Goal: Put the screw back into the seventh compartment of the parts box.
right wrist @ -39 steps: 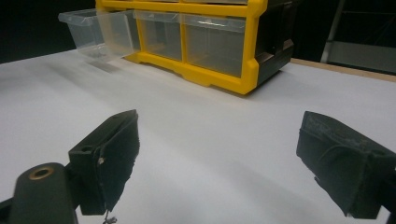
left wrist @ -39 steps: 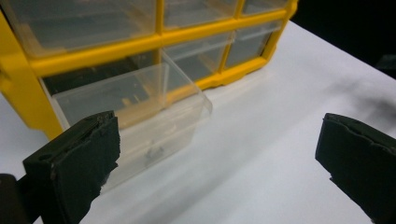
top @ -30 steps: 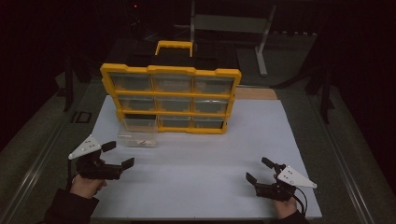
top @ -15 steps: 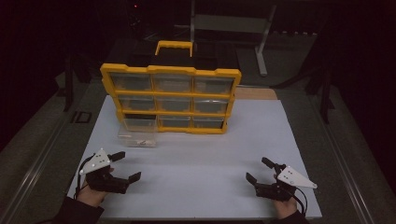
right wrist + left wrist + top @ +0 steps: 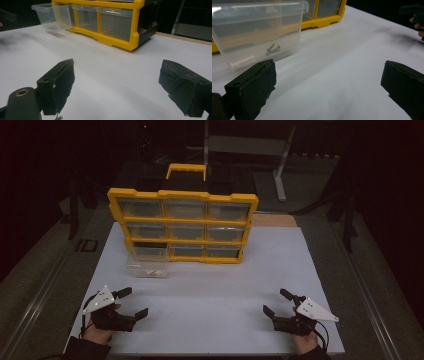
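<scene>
A yellow organizer case (image 5: 182, 226) with clear drawers stands upright at the back of the white table (image 5: 215, 285). One clear drawer (image 5: 146, 261) lies pulled out on the table before the case's lower left; a few small screws (image 5: 272, 49) lie inside it (image 5: 259, 30). My left gripper (image 5: 132, 303) rests open near the front left corner, nothing between its jaws (image 5: 327, 85). My right gripper (image 5: 278, 303) stands open at the front right, also holding nothing (image 5: 115, 85). The case (image 5: 110, 20) and the drawer (image 5: 53, 15) lie ahead of it.
A dark metal stand (image 5: 280, 150) and a shelf lie beyond the table in the dim background. A wooden board (image 5: 272, 220) shows behind the case's right side. A small dark item (image 5: 87, 245) lies off the table's left edge.
My left gripper has drawn back toward the front edge and slightly right, away from the drawer. The right gripper has stayed in place.
</scene>
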A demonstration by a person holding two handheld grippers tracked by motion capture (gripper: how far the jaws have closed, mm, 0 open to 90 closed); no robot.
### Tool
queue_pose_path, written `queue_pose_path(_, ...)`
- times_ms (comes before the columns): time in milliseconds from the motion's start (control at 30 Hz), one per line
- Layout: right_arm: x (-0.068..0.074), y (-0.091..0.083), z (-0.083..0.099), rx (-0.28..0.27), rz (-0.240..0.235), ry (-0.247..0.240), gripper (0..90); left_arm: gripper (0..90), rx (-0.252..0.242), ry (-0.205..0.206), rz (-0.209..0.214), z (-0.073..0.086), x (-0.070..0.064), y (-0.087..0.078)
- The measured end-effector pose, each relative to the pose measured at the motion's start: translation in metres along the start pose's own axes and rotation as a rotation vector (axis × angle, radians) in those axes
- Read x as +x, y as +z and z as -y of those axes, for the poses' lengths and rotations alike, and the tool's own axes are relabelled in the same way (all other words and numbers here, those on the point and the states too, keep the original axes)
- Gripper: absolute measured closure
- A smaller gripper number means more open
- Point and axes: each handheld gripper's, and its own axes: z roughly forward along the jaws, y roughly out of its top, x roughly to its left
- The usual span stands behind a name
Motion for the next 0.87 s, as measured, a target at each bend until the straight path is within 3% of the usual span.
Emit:
queue_pose_path(300,-0.0004,0.0006,0.0006,0.002,-0.001,0.001,13.1,0.0,-0.021,-0.012,0.019,0.0018,-0.0004,0.0048)
queue_pose_path(433,-0.0005,0.0007,0.001,0.003,-0.002,0.002,13.1,0.0,-0.003,0.006,0.03,0.003,-0.0022,0.0081)
queue_pose_path(867,-0.0011,0.0018,0.0019,0.009,-0.003,0.006,13.1,0.0,-0.002,0.008,0.015,0.0032,-0.0023,0.0094)
